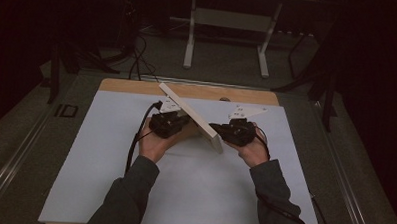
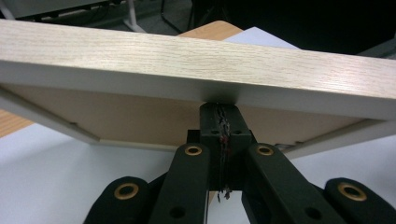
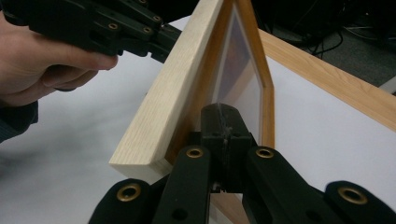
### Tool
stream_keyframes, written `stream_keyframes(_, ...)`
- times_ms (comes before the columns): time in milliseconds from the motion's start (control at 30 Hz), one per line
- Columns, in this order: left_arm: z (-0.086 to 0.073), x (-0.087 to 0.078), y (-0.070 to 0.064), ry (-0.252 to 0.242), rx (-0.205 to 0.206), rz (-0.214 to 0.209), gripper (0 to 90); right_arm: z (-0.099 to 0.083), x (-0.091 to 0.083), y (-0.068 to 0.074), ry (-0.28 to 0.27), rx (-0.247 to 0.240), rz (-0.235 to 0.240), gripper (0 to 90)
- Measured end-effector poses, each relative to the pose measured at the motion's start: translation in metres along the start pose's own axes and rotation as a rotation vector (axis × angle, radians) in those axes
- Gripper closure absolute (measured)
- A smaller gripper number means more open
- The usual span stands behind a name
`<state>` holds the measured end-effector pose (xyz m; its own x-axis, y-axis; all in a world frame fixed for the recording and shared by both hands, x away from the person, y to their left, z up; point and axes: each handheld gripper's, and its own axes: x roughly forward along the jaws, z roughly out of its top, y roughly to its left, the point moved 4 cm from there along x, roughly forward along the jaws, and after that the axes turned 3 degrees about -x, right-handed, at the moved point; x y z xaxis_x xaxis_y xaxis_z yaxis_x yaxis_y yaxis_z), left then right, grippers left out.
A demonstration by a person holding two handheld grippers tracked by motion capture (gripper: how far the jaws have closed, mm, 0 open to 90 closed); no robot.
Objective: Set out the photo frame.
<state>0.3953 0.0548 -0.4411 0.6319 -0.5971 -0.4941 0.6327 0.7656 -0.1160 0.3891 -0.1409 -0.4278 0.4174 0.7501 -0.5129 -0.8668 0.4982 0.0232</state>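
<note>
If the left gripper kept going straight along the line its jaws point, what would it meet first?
The left gripper sits with its shut jaws right up against the wooden frame, apparently under its edge, so it would press into that at once; whether it pinches part of the frame is unclear.

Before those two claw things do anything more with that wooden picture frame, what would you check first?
1. Left gripper shut against the wooden frame: ok; jaws closed at its edge.
2. Right gripper holding the frame: cannot tell; jaws closed at the frame's inner side, contact hidden.
3. Frame raised and tilted off the white mat: ok.
4. Frame's clear pane undamaged: cannot tell.
5. Mat bare beneath the frame: ok.
</note>
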Motion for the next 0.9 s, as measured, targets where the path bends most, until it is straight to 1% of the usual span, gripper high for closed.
stream_keyframes(200,0.0005,0.0008,-0.0001,0.001,0.000,0.002,90.0,0.0007,0.0000,0.0023,0.000,-0.008,0.011,89.8)
stream_keyframes(333,0.0009,0.0012,0.0004,0.004,0.000,0.000,90.0,0.0004,0.0002,0.0027,-0.005,-0.004,0.015,89.8)
stream_keyframes(667,0.0017,0.0034,0.0026,0.008,-0.014,-0.011,90.0,0.0020,0.0028,0.0085,0.000,-0.024,0.031,89.8)
stream_keyframes(900,0.0027,0.0051,0.0035,0.007,-0.017,-0.022,90.0,0.0022,0.0039,0.0092,-0.002,-0.017,0.045,89.8)
